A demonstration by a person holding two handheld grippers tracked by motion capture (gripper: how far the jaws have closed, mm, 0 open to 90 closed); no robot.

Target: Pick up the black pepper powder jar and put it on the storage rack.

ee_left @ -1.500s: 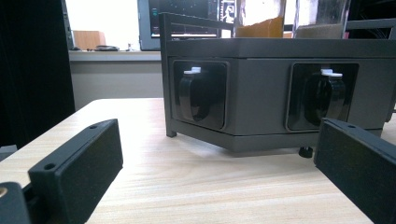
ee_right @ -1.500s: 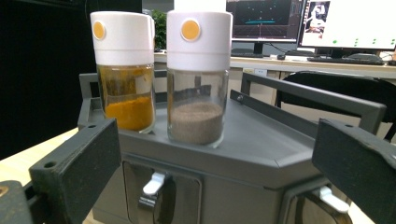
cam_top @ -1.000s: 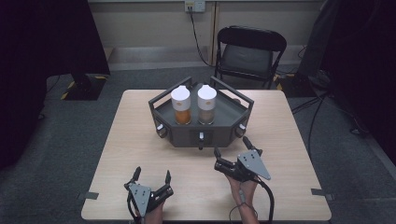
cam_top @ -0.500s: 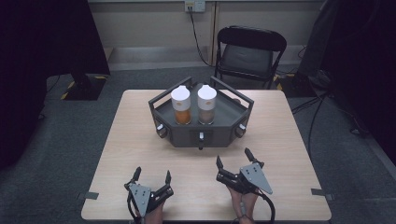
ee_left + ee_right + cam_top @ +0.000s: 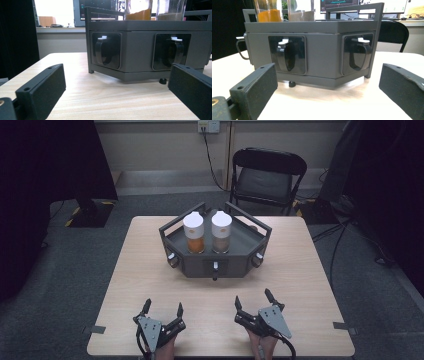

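Observation:
A dark grey angular rack (image 5: 232,266) stands at the middle of the wooden table (image 5: 300,265). On it are two white-capped jars, one with orange filling (image 5: 193,232) and one with brownish filling (image 5: 221,231). Small black scoops with white tabs hang in the rack's front recesses (image 5: 105,50) (image 5: 287,56). My left gripper (image 5: 163,308) rests open near the table's front edge, left of centre. To its right my right gripper (image 5: 254,299) is also open. Both point at the rack from a distance, with nothing between their jaws.
A black folding chair (image 5: 267,175) stands behind the table. Cables (image 5: 345,235) run over the floor at the right, and a dark stand base (image 5: 90,212) sits at the far left. Bare tabletop lies between the grippers and the rack.
My right gripper has drawn back toward the table's front edge and turned to face the rack squarely. The left gripper has stayed in place.

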